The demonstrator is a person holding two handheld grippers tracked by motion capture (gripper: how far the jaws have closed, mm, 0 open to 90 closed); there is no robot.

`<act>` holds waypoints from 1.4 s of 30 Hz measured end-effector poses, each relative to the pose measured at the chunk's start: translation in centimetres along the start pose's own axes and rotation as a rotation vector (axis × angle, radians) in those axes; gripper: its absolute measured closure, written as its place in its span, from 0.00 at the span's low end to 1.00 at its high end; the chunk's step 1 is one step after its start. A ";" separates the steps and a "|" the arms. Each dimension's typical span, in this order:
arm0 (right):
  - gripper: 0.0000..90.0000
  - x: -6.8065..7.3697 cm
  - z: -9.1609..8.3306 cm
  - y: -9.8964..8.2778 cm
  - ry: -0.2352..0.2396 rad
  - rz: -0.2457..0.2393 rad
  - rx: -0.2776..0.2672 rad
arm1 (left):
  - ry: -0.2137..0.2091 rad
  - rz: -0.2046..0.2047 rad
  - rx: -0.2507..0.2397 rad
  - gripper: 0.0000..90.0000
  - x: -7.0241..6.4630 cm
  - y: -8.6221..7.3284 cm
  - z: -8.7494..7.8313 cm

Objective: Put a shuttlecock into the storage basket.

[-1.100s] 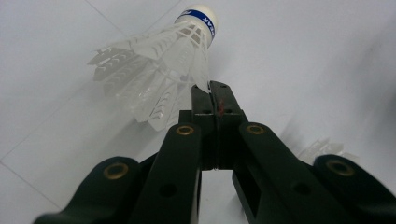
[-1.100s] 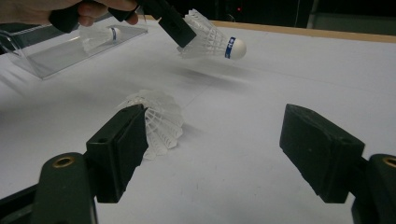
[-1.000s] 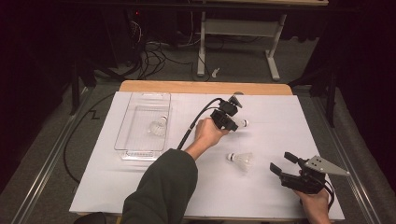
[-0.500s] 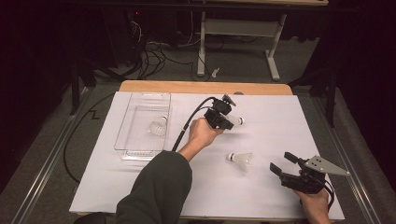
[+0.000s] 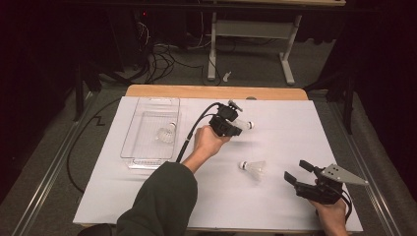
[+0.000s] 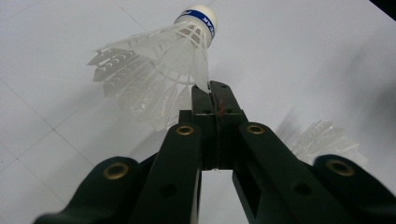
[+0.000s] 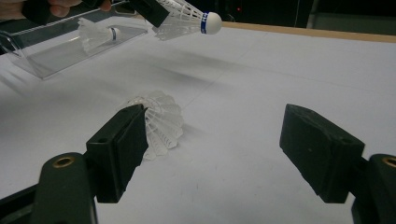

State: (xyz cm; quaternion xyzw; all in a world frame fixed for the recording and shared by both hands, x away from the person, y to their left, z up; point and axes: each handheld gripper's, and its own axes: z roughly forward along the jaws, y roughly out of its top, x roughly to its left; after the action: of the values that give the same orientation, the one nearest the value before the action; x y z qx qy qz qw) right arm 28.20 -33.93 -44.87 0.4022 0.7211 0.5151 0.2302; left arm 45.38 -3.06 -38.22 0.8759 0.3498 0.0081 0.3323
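Pinching feathery white shuttlecock (image 6: 154,74), black left gripper (image 6: 214,95)

obstacles: tray (image 5: 147,129) left, shuttlecock (image 5: 253,168) centre | free: right half

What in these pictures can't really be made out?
- Print on the held shuttlecock's blue band: left gripper view, too small and curved away.
- Lying shuttlecock's cork: right gripper view, behind the right gripper's near pad.
- Shuttlecock in the clear tray: high view, small and pale.
- Left gripper's grip point: high view, too small.
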 end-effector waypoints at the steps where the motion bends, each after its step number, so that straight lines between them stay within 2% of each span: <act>1: 0.26 0.0 0.0 0.0 -0.002 0.000 0.000 | 0.000 -0.001 -0.007 1.00 0.0 -0.1 -0.1; 13: 0.26 0.0 0.0 0.0 -0.003 0.000 -0.001 | 0.000 0.000 -0.056 1.00 0.0 -1.7 -0.8; 31: 0.26 0.1 0.0 0.0 -0.005 -0.001 -0.002 | 0.006 -0.008 -0.122 1.00 0.6 -3.1 -3.4; 42: 0.26 0.0 0.0 0.0 -0.005 -0.002 -0.001 | 0.015 -0.024 -0.125 1.00 1.2 -4.0 -4.1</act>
State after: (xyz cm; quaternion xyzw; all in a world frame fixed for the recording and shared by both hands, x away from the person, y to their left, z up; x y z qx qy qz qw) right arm 28.19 -33.90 -44.86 0.4024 0.7207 0.5143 0.2327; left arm 42.88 2.17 -37.65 0.8490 0.3616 0.0324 0.3838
